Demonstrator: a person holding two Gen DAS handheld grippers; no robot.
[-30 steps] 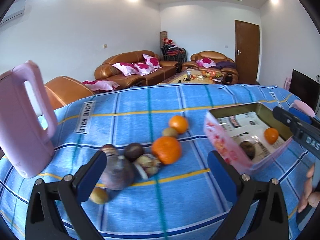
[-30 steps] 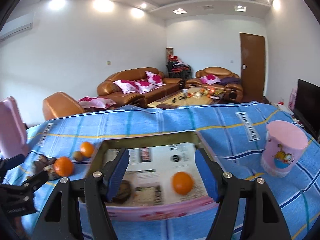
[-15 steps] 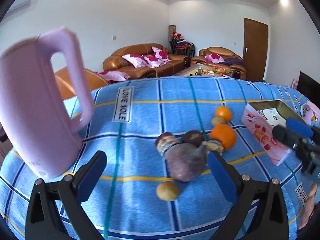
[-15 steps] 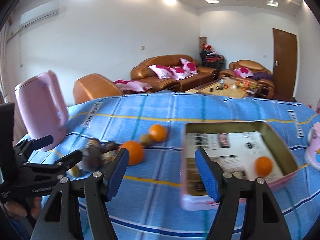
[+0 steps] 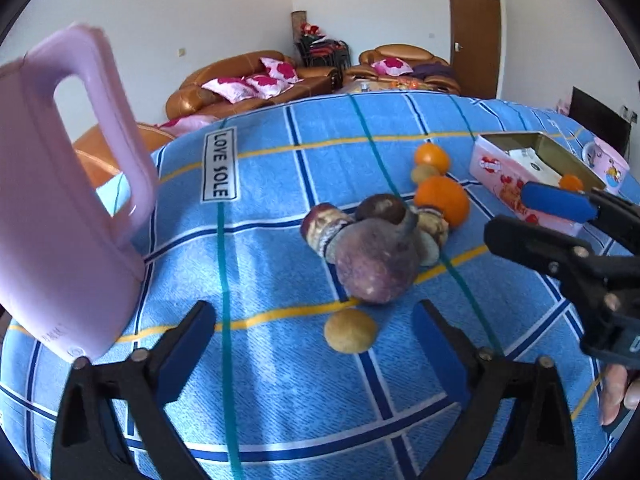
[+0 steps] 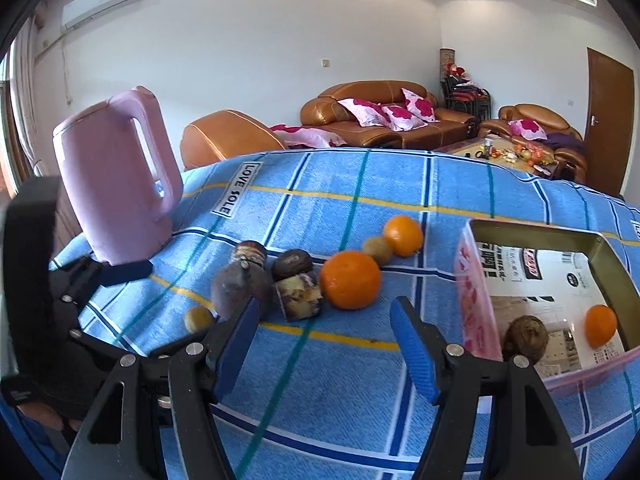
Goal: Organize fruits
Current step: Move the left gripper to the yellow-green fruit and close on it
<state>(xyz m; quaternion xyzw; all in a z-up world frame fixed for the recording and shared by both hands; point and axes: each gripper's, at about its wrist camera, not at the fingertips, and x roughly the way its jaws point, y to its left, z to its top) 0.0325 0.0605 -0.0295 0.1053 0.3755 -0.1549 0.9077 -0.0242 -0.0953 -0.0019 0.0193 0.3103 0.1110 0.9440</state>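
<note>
A pile of fruit lies on the blue checked cloth: a big purple-brown fruit (image 5: 374, 264), darker brown ones, a large orange (image 6: 350, 280) and a small orange (image 6: 402, 235). A small yellow fruit (image 5: 350, 330) lies apart, just ahead of my left gripper (image 5: 312, 320). Its jaws are closing, with the yellow fruit between the fingertips but untouched. My right gripper (image 6: 325, 312) is open and empty, short of the large orange. The pink tin box (image 6: 476, 308) to the right holds an orange (image 6: 600, 324) and a brown fruit (image 6: 524, 338).
A tall pink kettle (image 5: 60, 200) stands at the left, close to the left gripper. A pink cup (image 5: 608, 164) sits beyond the tin. The right gripper (image 5: 540, 220) reaches in from the right in the left wrist view, a hand behind it. Sofas fill the room behind.
Both grippers have swung left, away from the tin and onto the fruit pile. The left one now faces the small yellow fruit, and its jaws have narrowed a little.
</note>
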